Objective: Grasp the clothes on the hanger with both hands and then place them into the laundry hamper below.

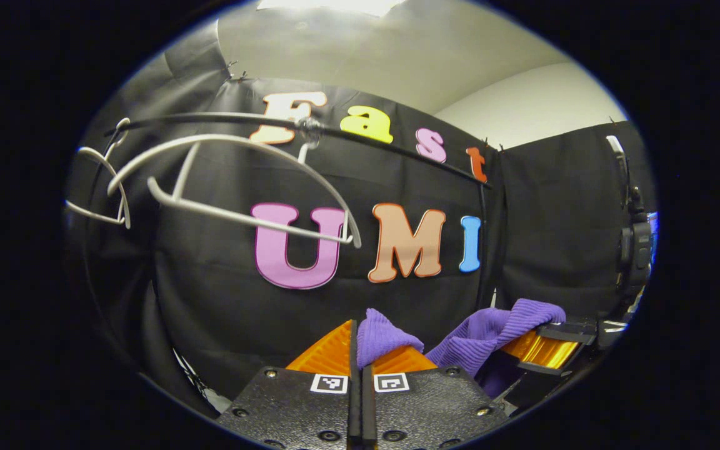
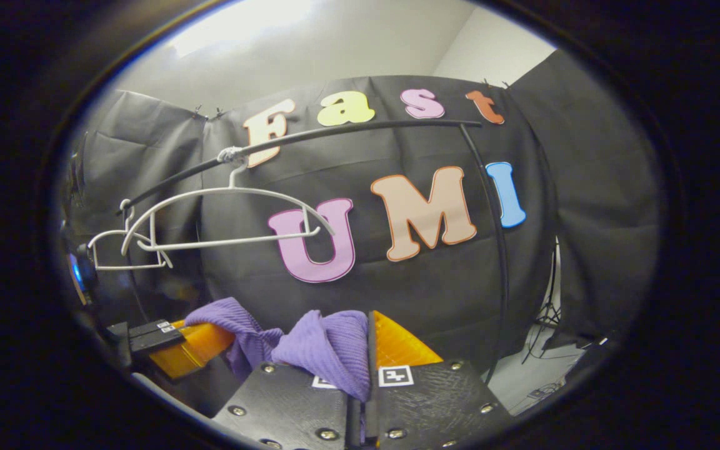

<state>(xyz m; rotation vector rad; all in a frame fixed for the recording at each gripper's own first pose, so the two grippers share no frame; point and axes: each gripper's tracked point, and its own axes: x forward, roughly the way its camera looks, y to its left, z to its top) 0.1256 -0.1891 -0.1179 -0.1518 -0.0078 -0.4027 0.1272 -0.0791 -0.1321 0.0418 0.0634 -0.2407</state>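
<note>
Left gripper view: left gripper (image 1: 355, 350) low at centre, its 2 orange fingers (image 1: 329, 351) pressed together with a fold of purple knit garment (image 1: 385, 337) pinched between them and bulging up past the tips. More of the same garment stretched off to the right, toward the right gripper (image 1: 544, 347), draped over its orange fingers there and clamped under its black body. Garment held up in the air between the 2 grippers, well below the rail and clear of the hangers.

Above, a black clothes rail (image 1: 360, 134) arching across the booth wall. Hung from it, a bare white hanger (image 1: 235, 187), tilted, hook over the rail near the middle. A second white hanger (image 1: 100, 187) further left, near the rail's end, also bare. Black upright of the rack (image 1: 484, 237) dropping from the rail's right end.

Right gripper view: right gripper (image 2: 369, 362) at bottom centre, closed narrow on a thick bunch of the purple knit garment (image 2: 329, 350), cloth spilling over the left finger and down across the black body. Garment running leftward to the left gripper (image 2: 197, 344), wrapped over its orange fingers. Same 2 white hangers (image 2: 222, 219) on the black rail (image 2: 360, 131) above, both empty. Laundry hamper not seen from either camera.
</note>
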